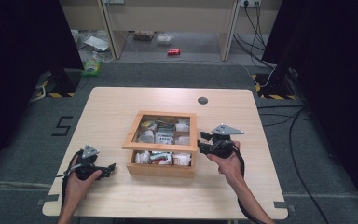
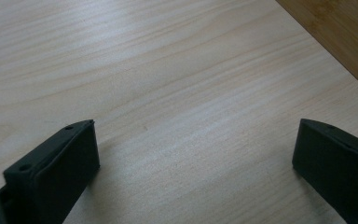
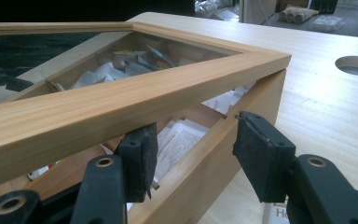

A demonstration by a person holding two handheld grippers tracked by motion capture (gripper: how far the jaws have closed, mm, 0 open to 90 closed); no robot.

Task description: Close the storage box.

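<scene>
Left gripper (image 1: 108, 169) lying at near left on the worktop (image 1: 121, 102), fingers (image 2: 60, 163) standing wide apart, gripping nothing. Wooden box (image 1: 161, 169) sitting mid-worktop, nearly square, showing no clear long axis. Glazed lid (image 1: 160, 146) tilting up toward the near side, its raised edge running left to right. Right gripper (image 1: 201, 142) straddling the box's right wall with fingers (image 3: 140, 158) parted, one reaching under the lid frame. Judging lid-opening in hand; next calling for a steady upward lift.

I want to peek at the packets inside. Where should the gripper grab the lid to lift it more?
Probably the lid's raised front rail, from the right side of the wooden box. That edge already stands clear of the wall, and the right gripper sits just beneath it.
</scene>
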